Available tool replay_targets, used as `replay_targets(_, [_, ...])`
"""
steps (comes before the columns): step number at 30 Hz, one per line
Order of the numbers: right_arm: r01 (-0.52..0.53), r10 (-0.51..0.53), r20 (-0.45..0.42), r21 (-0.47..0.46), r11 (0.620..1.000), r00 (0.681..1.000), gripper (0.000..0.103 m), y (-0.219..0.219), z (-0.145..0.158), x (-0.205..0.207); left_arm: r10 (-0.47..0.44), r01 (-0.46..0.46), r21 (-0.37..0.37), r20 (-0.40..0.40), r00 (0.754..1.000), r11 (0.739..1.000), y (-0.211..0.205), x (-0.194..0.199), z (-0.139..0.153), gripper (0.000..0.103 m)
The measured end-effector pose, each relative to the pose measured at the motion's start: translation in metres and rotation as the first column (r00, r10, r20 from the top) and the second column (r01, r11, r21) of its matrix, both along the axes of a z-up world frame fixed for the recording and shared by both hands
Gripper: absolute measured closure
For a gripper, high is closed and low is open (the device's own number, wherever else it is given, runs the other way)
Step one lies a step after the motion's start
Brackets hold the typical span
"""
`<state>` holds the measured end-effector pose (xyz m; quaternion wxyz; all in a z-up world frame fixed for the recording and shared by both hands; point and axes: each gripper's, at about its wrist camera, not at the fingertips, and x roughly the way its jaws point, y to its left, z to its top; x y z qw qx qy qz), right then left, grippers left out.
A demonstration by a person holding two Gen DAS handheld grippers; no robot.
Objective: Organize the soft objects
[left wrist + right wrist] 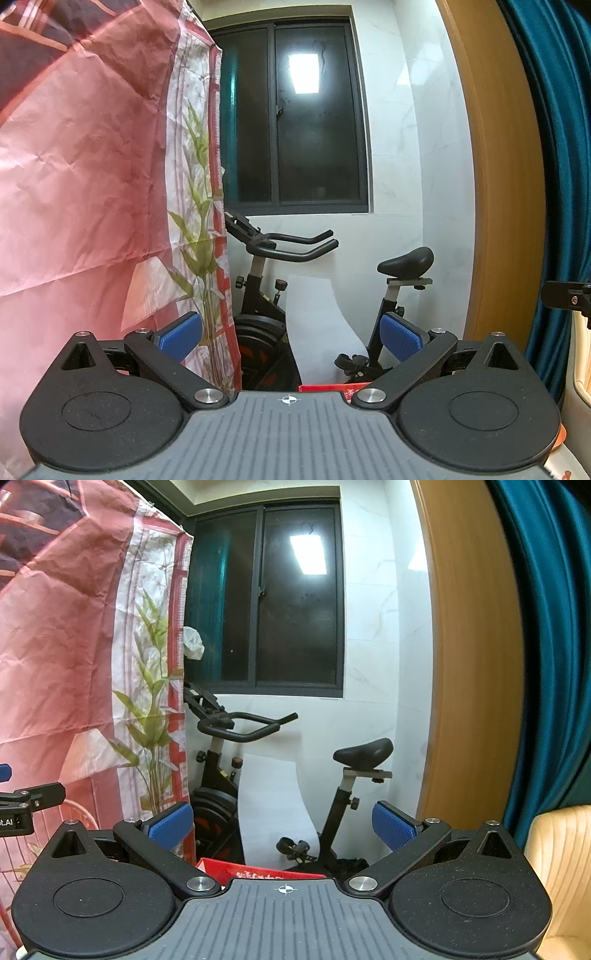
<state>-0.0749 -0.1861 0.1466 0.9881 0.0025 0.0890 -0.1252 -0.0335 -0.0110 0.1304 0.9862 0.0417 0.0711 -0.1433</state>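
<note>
No soft object lies within either gripper's reach. My left gripper [291, 338] is open and empty, held up and facing the far wall. My right gripper [282, 825] is open and empty, facing the same way. The left gripper's edge [22, 805] shows at the left of the right wrist view, and the right gripper's edge [569, 295] shows at the right of the left wrist view. A pink and red printed hanging cloth [92, 166] fills the left side in the left wrist view; it also shows in the right wrist view [74, 646].
A black exercise bike [280, 280] stands under a dark window [295, 118], with a white foam sheet [317, 332] leaning on it. A red box [258, 873] sits low in front. A wooden door frame [469, 664], teal curtain [546, 646] and tan chair [561, 867] are on the right.
</note>
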Motion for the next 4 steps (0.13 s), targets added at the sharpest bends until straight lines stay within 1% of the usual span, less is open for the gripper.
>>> replay_targets(4, [0.0, 0.0, -0.001, 0.0, 1.0, 1.0, 0.0, -0.0007, 0.0, -0.0002, 0.0, 0.0, 0.005, 0.009, 1.0, 1.0, -0.0008, -0.0026, -0.0004, 0.0])
